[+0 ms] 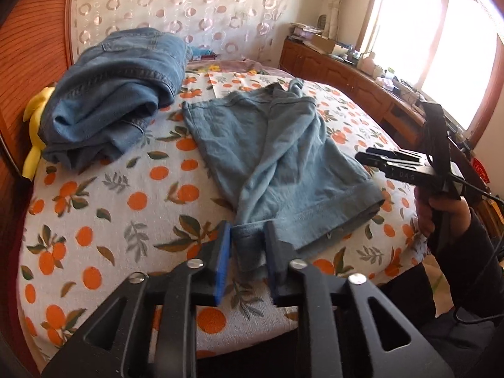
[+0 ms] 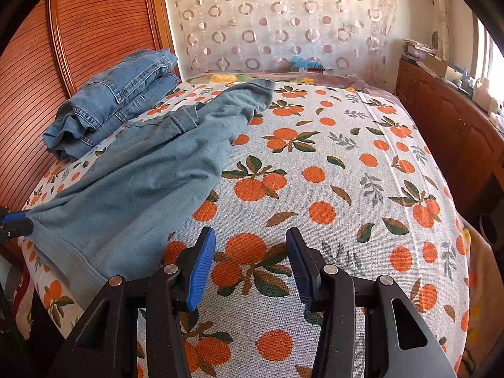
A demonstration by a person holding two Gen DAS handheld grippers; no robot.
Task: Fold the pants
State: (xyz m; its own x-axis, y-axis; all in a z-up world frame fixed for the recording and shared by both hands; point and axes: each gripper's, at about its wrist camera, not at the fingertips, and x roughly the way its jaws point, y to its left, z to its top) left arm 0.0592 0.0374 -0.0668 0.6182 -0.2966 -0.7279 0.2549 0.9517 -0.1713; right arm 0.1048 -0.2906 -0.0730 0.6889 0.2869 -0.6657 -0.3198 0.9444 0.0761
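While the light blue pants (image 1: 277, 157) lie spread on the orange-print bedspread (image 1: 126, 208), their near hem corner sits between the blue-padded fingers of the left gripper (image 1: 249, 252). In the left wrist view the pads stand a little apart with the cloth in the gap; in the right wrist view the same gripper (image 2: 15, 220), at the left edge, has the fabric gathered to a point at its tip, so it is pinching the hem. The pants (image 2: 141, 170) run from this pinched corner diagonally up the bed toward the far side, wrinkled along the middle, with the waistband end furthest from the cameras.

The right gripper (image 2: 250, 264) has its jaws spread wide, and only the bedspread (image 2: 330, 163) shows between them; the edge of the pants lies just beside its left finger. In the left wrist view the right gripper (image 1: 365, 154) is held in the person's hand (image 1: 441, 214), near the right-hand hem of the pants, and it grips nothing.

A pile of darker folded jeans (image 1: 113, 94) rests on the bed at the far left, beside the slatted wooden headboard (image 1: 34, 41). A yellow object (image 1: 34, 126), partly hidden, lies against the pile. A wooden cabinet (image 1: 340, 75) carrying small clutter runs below the window (image 1: 441, 41), and a circle-patterned curtain (image 2: 283, 22) covers the far wall.
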